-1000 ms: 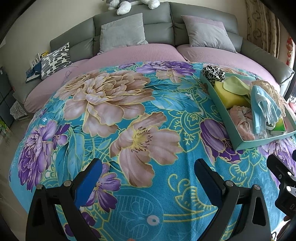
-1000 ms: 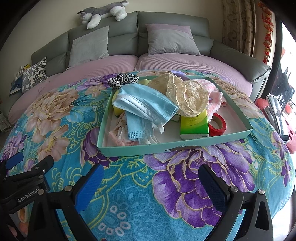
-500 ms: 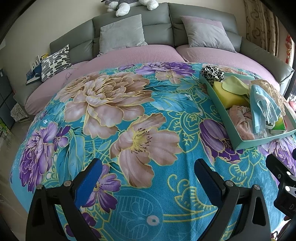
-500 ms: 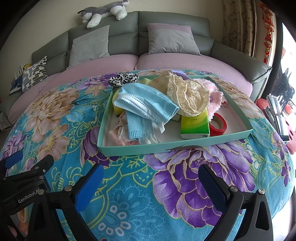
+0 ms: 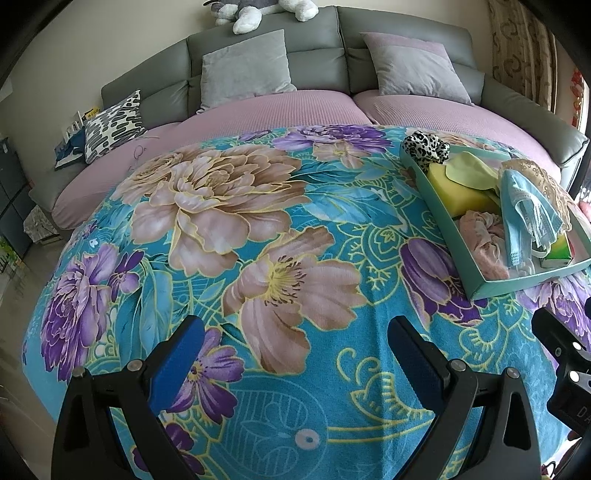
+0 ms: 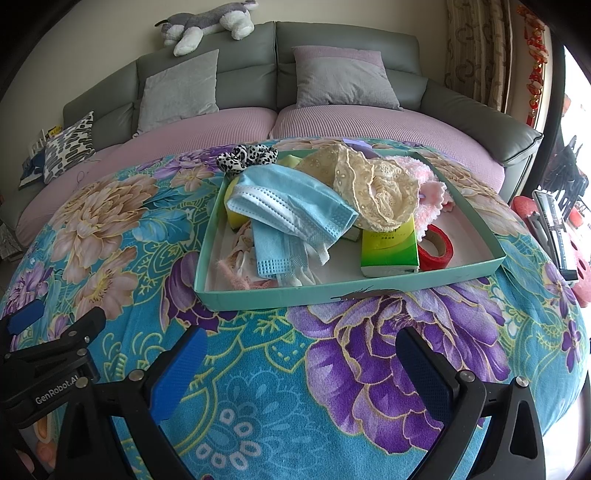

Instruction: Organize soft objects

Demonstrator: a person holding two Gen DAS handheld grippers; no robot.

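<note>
A teal tray (image 6: 258,297) (image 5: 517,284) rests on the floral blanket (image 5: 258,240) (image 6: 332,369). Piled in it are blue face masks (image 6: 291,206) (image 5: 524,206), a beige lace cloth (image 6: 373,184), a pink fluffy item (image 6: 424,206), a yellow sponge (image 5: 458,188), a green tissue pack (image 6: 389,251), a red tape roll (image 6: 437,249) and a pink scrunchie (image 5: 484,236). On the tray's far corner lies a leopard scrunchie (image 6: 245,157) (image 5: 424,147). My right gripper (image 6: 301,369) hangs open in front of the tray. To the tray's left, my left gripper (image 5: 295,354) is open over bare blanket.
A grey sofa (image 6: 277,51) with pink seat covers, grey cushions (image 5: 243,70) and a spotted cushion (image 5: 110,125) stands behind. A plush dog (image 6: 207,26) lies on its back. A curtain (image 6: 476,55) hangs at right; dark items (image 6: 554,225) sit right of the blanket.
Both grippers have drifted slightly; the left view has shifted a little, with the plush toy coming further into frame. Nothing was grasped or moved.
</note>
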